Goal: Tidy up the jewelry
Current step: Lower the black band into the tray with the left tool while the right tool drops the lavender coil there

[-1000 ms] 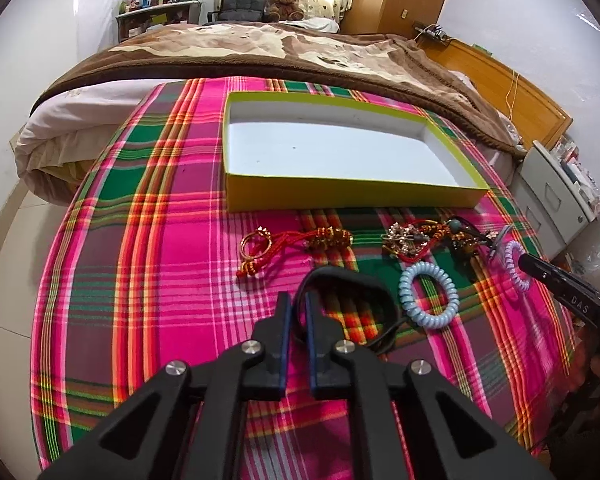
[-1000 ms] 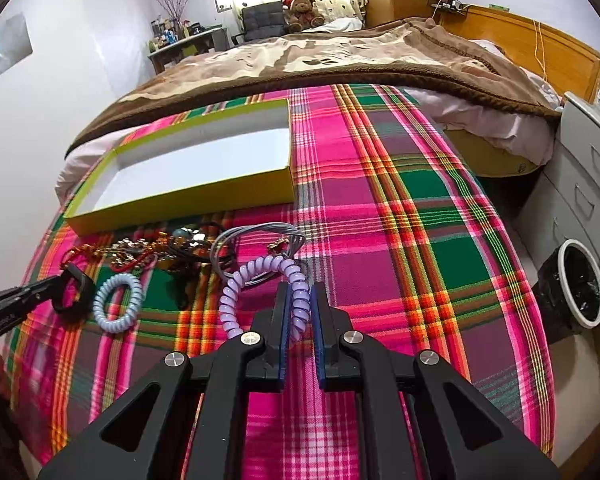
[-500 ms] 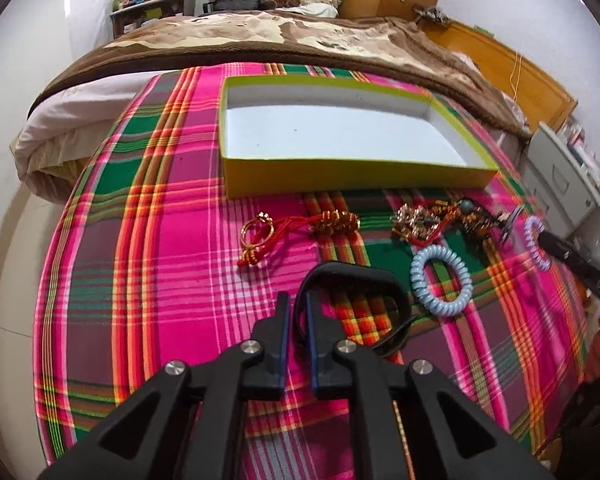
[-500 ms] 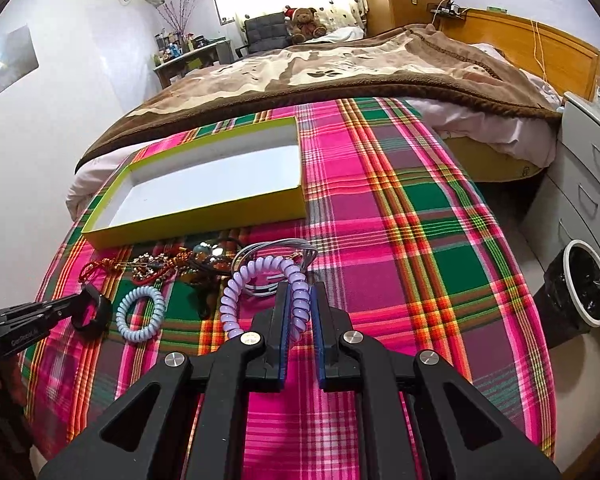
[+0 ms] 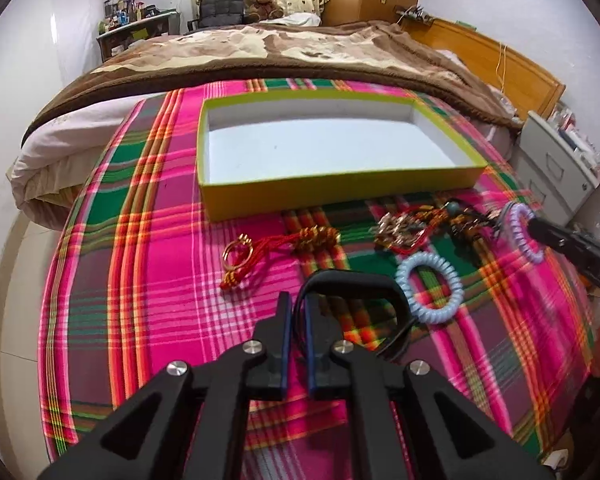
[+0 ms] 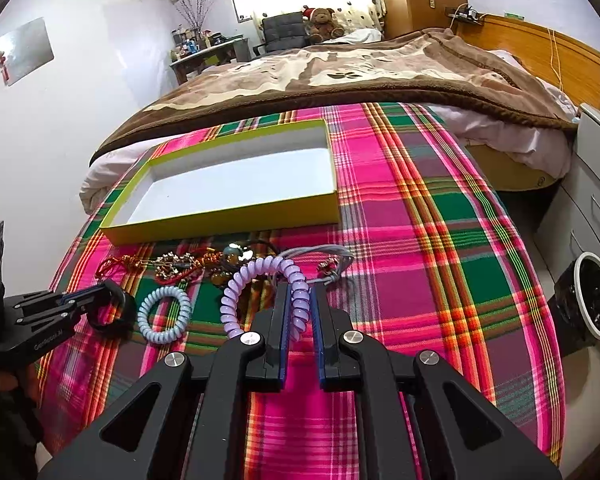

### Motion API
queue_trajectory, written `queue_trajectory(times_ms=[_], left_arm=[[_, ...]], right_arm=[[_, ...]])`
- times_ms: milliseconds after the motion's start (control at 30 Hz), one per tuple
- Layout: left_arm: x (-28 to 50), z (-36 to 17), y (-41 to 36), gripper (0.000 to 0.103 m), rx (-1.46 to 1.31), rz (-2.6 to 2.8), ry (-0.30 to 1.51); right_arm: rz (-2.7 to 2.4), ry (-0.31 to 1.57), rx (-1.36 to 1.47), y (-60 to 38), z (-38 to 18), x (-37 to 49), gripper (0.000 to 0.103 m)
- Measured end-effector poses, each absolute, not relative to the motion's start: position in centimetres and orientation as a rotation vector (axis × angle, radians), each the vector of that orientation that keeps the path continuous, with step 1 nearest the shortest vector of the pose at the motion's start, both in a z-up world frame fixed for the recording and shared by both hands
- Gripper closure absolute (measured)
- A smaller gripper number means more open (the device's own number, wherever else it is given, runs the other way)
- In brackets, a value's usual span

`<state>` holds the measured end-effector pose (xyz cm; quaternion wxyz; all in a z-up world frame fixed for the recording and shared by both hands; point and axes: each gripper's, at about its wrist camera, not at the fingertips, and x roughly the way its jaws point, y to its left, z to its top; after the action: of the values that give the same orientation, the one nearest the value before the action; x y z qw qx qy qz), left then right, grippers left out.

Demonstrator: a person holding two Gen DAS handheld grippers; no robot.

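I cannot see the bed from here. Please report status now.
Left gripper shut on black bracelet. Right gripper shut on purple coil band. Yellow box empty, path open.

Glossy plastic purple coil, woven plaid cloth

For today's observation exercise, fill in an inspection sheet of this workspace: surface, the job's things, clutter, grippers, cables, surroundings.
Surface: plaid cloth spread over a bed.
Job's things: yellow box, white inside, nothing in it; black bracelet; purple coil band; blue coil band lying flat; red cord with gold ring; tangled bead pile.
Clutter: nothing seen.
Grippers: left gripper shut on the black bracelet; right gripper shut on the purple coil band.
Cables: yellow cord hanging on the headboard.
Surroundings: brown blanket, teddy bear, chair, drawers, bin.
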<state>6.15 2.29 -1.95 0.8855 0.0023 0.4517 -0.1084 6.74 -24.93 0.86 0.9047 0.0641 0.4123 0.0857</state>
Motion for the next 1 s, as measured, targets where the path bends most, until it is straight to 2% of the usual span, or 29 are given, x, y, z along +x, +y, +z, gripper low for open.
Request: queue_trajectory(times_ms=[333,567,1000], left_arm=[[7.5,1.2,2.8,0.097,-0.053,-0.257,0.886],[11.4,3.1,3.3,0.097,-0.073,-0.253,0.856],[19.2,1.8,3.7,0.097,-0.104,-0.245,0.891]], right_arm=[[0.191,0.820,0.114,-24.3,2.9,8.1,0.093],[0.208,0.811,0.100,-23.9,4.5,12.0,0.093],[0.212,0.899,0.097,-23.3,2.9,21.1,0.093]])
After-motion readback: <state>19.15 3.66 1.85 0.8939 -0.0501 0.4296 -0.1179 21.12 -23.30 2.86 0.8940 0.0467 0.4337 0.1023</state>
